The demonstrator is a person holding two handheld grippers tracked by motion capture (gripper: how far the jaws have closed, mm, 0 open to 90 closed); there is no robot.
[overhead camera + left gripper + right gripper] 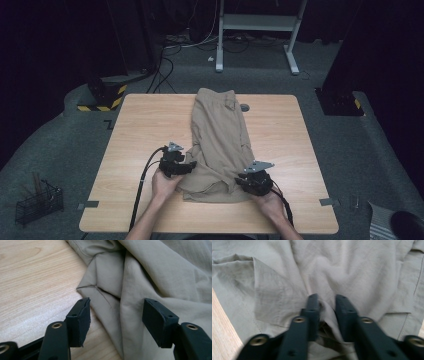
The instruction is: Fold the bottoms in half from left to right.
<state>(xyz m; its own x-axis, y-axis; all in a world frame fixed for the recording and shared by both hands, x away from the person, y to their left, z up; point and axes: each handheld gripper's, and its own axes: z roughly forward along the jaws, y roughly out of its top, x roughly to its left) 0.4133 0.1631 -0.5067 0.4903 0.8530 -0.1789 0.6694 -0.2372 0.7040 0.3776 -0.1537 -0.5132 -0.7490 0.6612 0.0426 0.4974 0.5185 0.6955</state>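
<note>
Wooden table (140,130) under folded beige shorts (220,135)

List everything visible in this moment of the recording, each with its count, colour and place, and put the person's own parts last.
shorts: one pair, beige, folded lengthwise down the middle of the table, waistband at the far edge.
table: one, light wood, centre of the high view.
wire basket: one, black, on the floor at the near left.
hazard-striped base: one, yellow and black, on the floor beyond the table's far left corner.
white frame: one, white, on the floor behind the table.
left gripper: one, black, jaws open around the shorts' near left hem.
right gripper: one, black, jaws closed on a fold of the shorts at their near right.
forearms: two, entering from the bottom edge.
</note>
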